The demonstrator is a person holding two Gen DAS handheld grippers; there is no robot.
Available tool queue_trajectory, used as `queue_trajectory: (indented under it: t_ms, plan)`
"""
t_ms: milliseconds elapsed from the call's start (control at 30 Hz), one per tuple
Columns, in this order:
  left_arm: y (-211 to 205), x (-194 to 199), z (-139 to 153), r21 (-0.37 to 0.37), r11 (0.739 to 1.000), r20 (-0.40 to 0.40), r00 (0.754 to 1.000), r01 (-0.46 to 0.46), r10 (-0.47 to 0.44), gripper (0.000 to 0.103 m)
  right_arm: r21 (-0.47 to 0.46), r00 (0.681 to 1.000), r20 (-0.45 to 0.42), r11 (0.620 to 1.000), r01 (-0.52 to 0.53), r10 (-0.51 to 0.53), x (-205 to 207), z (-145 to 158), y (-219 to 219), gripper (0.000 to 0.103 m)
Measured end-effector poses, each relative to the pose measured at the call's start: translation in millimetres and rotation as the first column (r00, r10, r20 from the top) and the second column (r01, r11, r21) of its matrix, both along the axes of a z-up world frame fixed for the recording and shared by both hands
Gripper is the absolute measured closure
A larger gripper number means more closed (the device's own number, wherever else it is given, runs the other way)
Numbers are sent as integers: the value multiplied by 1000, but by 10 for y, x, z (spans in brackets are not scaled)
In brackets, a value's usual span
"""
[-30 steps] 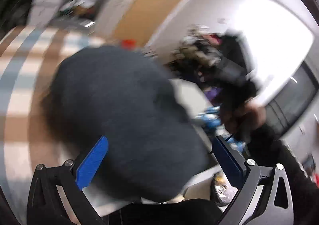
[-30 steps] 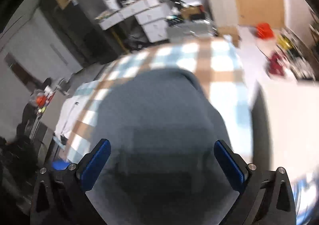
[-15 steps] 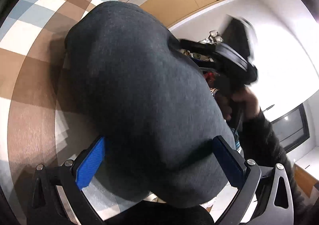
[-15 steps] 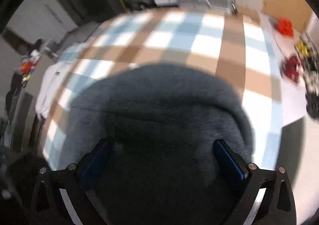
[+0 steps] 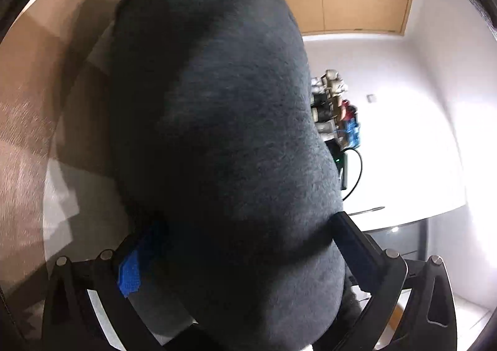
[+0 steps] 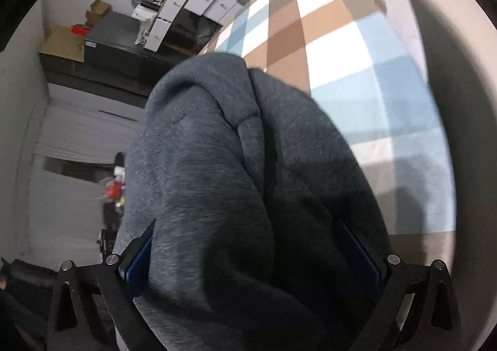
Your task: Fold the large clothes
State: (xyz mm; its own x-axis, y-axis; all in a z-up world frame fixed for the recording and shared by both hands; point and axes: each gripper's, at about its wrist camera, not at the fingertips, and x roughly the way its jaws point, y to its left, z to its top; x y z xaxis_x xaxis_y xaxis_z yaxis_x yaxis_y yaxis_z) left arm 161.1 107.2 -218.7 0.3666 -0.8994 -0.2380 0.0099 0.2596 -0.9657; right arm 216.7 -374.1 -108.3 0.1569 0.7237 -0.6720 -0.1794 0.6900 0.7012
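Fabric bulged up between both grippers: the grey garment (image 5: 217, 133), flatter a second ago, now hung bunched over the checked cloth (image 6: 341, 49). Left gripper (image 5: 245, 245) had closed in on a thick wad; right gripper (image 6: 251, 254) likewise, fingers half buried. Judging by that, a lift for the next fold. Boxes (image 6: 192, 0) and clutter ringed the cloth, none blocking.
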Motion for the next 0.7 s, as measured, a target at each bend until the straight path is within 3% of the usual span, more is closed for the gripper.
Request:
queue_trajectory:
  t_ms: [200, 400, 633, 700]
  plan:
    - [134, 256, 209, 64, 994, -37, 996, 85, -83, 1, -71, 999, -37, 997, -34, 32, -15, 18, 305, 0]
    - [746, 359, 463, 199, 978, -23, 998, 65, -61, 1, -87, 995, -90, 995, -56, 48, -90, -14, 1089, 0]
    - [1674, 447, 502, 299, 950, -76, 994, 93, -74, 1, -49, 999, -54, 999, -4, 1, -176, -1, 2097, 0]
    - [1620, 308, 362, 283, 953, -105, 991, 107, -81, 1, -47, 999, -27, 999, 22, -23, -199, 22, 2187, 0]
